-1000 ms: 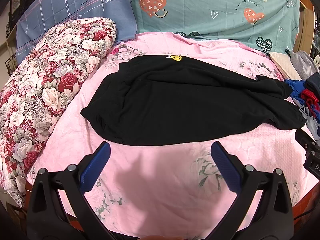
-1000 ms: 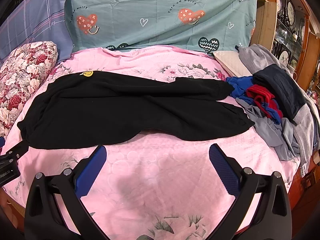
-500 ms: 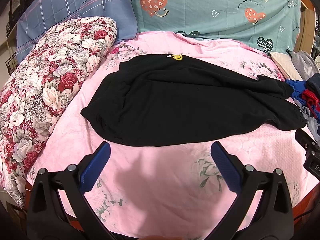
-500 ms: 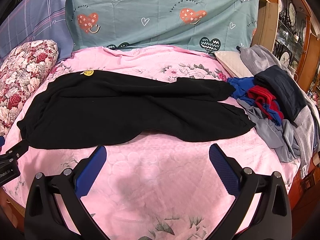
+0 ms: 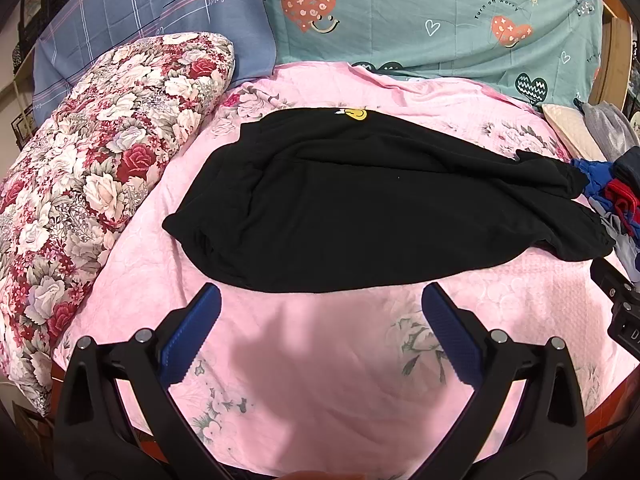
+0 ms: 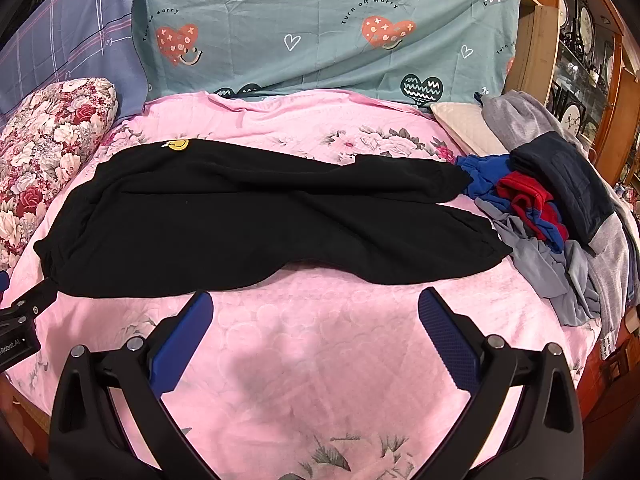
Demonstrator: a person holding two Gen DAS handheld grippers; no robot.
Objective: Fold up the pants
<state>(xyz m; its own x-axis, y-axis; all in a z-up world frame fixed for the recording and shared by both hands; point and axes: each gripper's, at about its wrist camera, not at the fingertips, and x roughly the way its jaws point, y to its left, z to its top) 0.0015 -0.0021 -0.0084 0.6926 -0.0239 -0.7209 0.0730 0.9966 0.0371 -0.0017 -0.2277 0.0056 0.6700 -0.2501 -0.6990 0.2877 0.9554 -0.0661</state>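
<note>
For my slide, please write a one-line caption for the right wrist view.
Open right gripper hovers before black pants spread flat on a pink bedsheet, beside a clothes pile.

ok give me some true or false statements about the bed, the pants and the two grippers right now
1. The black pants lie spread flat on the pink bedspread. True.
2. The right gripper is clamped on a pant leg. False: it is open, short of the fabric.
3. The left gripper is open and empty. True.
4. The pile of clothes lies at the waistband end. False: it lies by the leg cuffs.
5. A yellow smiley patch shows on the pants. True.
</note>
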